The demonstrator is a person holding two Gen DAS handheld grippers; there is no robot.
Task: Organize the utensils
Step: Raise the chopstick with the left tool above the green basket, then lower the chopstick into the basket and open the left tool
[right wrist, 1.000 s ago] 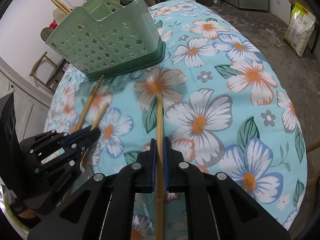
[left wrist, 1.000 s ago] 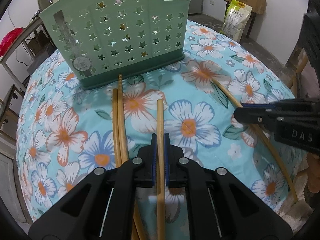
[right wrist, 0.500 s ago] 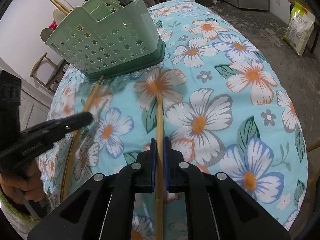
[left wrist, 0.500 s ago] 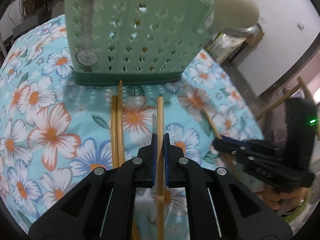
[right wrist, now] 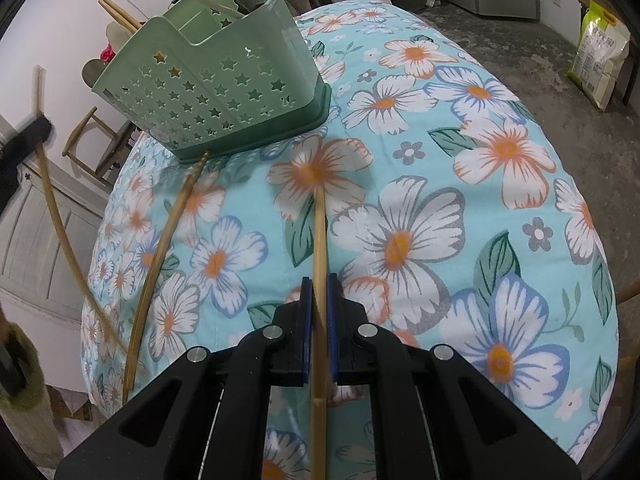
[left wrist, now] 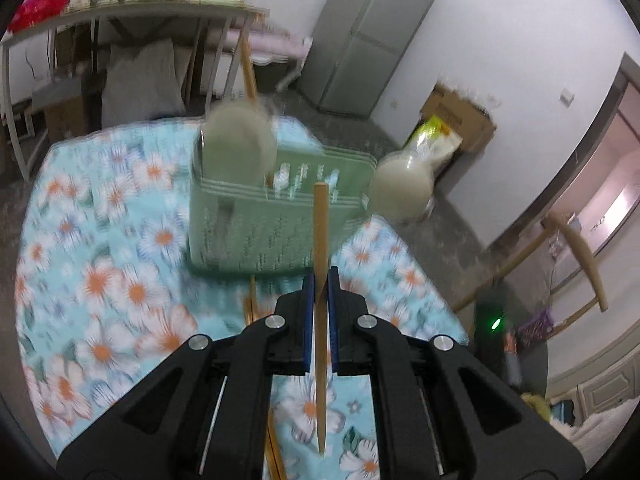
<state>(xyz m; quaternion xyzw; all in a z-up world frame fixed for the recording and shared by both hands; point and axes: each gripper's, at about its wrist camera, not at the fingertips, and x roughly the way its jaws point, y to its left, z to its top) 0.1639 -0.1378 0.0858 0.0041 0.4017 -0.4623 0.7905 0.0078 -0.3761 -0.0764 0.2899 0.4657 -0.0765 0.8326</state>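
My left gripper is shut on a wooden chopstick and holds it raised above the table, its tip over the near rim of the green star-holed utensil basket. The basket holds two pale spoons and chopsticks. My right gripper is shut on another chopstick that lies on the floral tablecloth. In the right wrist view the basket stands at the far left, and the left gripper shows blurred at the left edge with its chopstick.
Two more chopsticks lie on the cloth in front of the basket. A fridge, a cardboard box, a yellow bag and wooden chairs stand around the round table.
My left gripper has lifted its chopstick off the cloth and risen above the basket, tilting the view up. My right gripper has stayed still with its chopstick on the cloth.
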